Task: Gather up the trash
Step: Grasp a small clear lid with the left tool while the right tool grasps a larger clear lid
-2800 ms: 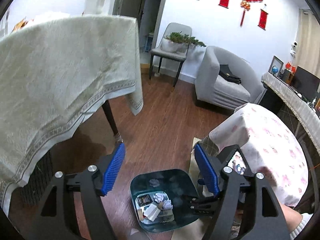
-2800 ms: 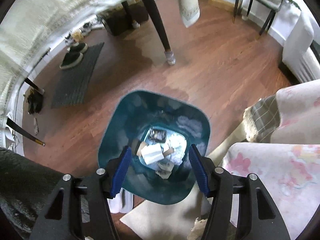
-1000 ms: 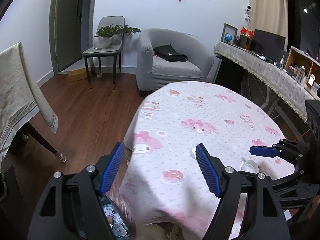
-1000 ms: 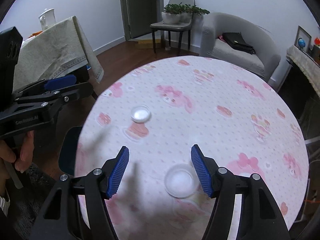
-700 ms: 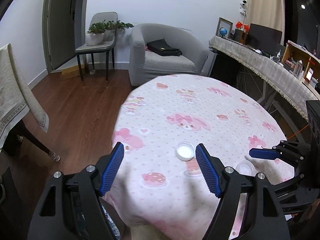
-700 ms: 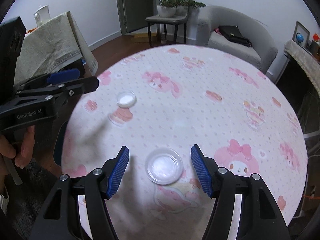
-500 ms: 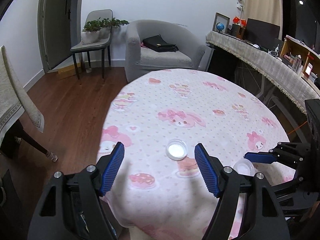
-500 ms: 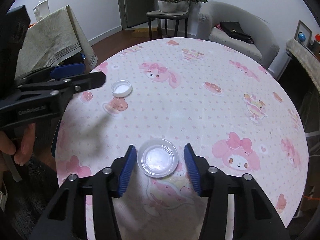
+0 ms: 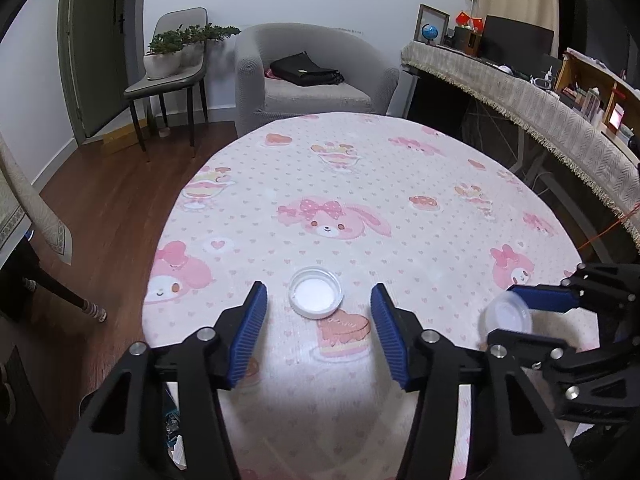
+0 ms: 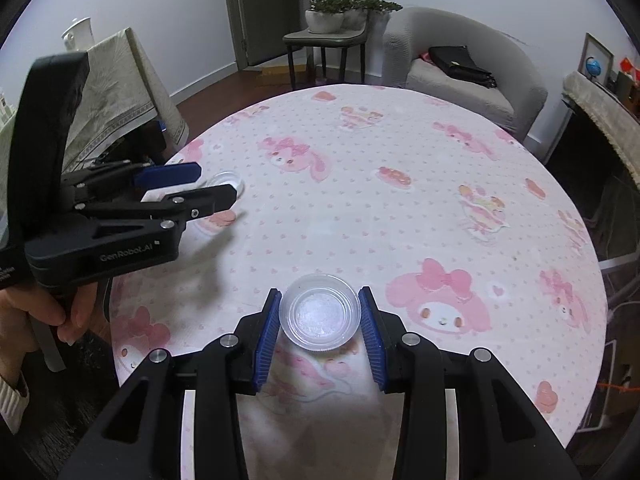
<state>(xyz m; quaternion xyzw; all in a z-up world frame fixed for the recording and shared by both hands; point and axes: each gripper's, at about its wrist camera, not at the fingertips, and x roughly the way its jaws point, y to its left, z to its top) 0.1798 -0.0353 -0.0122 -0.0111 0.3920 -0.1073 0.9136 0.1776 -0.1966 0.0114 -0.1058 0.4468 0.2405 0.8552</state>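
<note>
A small white lid [image 9: 316, 298] lies on the pink cartoon tablecloth [image 9: 340, 184]. My left gripper [image 9: 319, 300] hovers just short of it with a blue pad on each side. Its jaws are closing and neither pad touches the lid. In the right wrist view the left gripper [image 10: 214, 184] partly hides the lid [image 10: 230, 179]. A clear plastic cup [image 10: 320, 316] sits between the blue pads of my right gripper [image 10: 320, 307]. Those jaws are closing too, and both pads press on its rim. From the left wrist view the cup [image 9: 506, 314] looks tilted in the right gripper [image 9: 505, 316].
The round table's near edge drops to a wooden floor [image 9: 116, 216] on the left, where part of the trash bin [image 9: 172, 428] shows. A grey armchair [image 9: 312, 80], a chair with plants [image 9: 172, 68] and a long draped desk [image 9: 540, 96] stand beyond. A hand [image 10: 52, 312] holds the left gripper.
Both grippers left the trash bin and came over the table. In the last second the left one advanced to the white lid and narrowed. The right one closed onto the clear cup.
</note>
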